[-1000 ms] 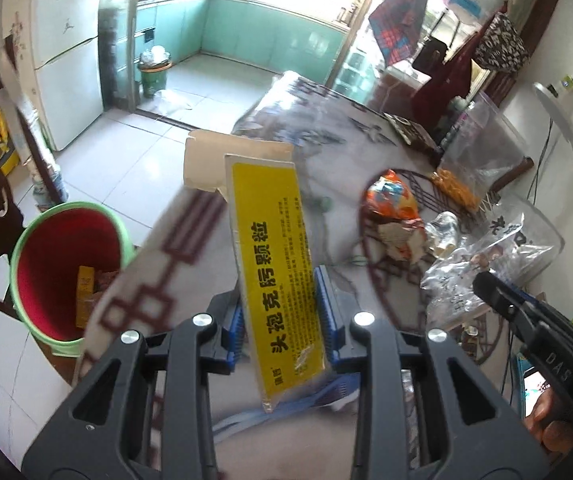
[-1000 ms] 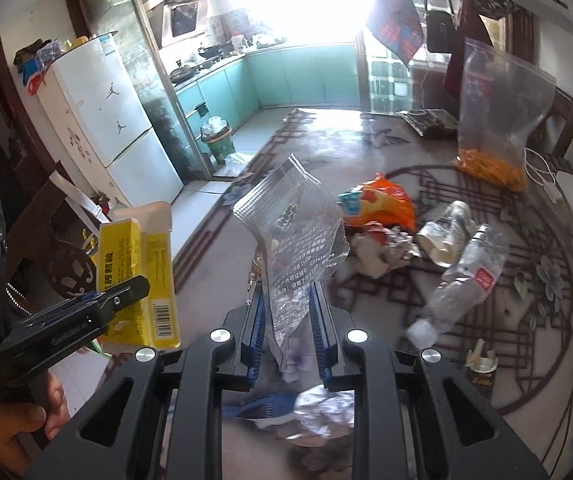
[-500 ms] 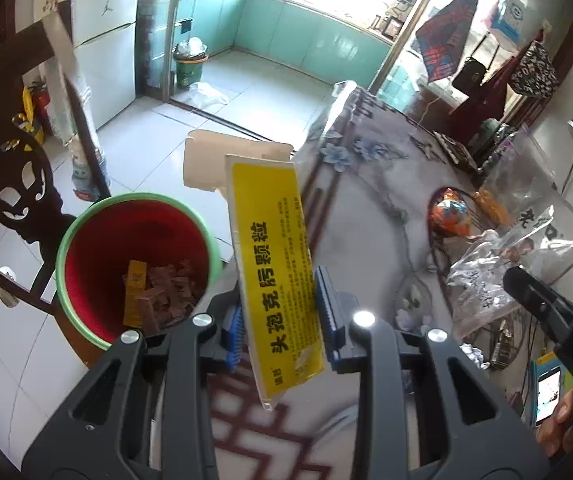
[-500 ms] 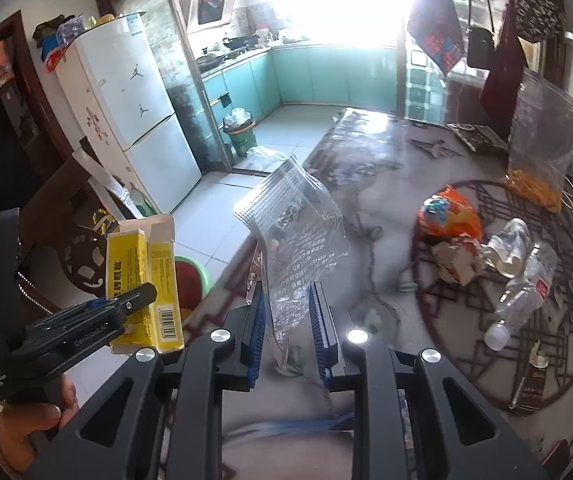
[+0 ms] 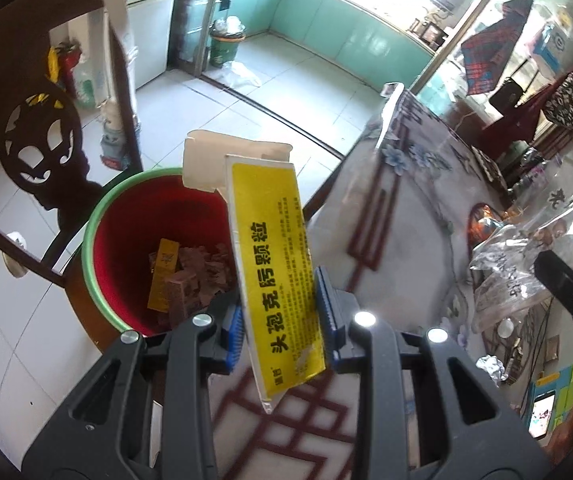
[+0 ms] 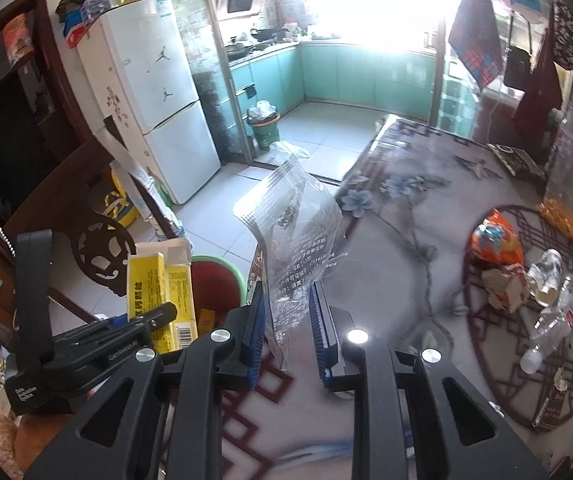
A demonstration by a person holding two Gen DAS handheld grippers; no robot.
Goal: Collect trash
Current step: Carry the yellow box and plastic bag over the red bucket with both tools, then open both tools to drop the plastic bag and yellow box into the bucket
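Note:
My left gripper [image 5: 280,312] is shut on a yellow medicine box [image 5: 274,276] with its flap open, held upright over the near rim of a red bin with a green rim [image 5: 90,240]. The bin stands on the floor beside the table and holds cardboard scraps and another yellow box. My right gripper [image 6: 288,320] is shut on a crumpled clear plastic bag [image 6: 298,236], above the table's left edge. In the right wrist view the left gripper [image 6: 158,314] with the yellow box [image 6: 146,280] sits at lower left, in front of the bin [image 6: 216,276].
A patterned cloth covers the table [image 6: 398,240]. On it lie an orange snack bag [image 6: 496,240], crumpled paper [image 6: 502,286] and plastic bottles [image 6: 548,276]. A dark carved chair [image 5: 38,144] stands left of the bin. A white fridge [image 6: 154,100] is further back.
Both grippers have swung left from over the table to its edge, still holding the box and the bag. The red bin has come closer and now sits right behind the box.

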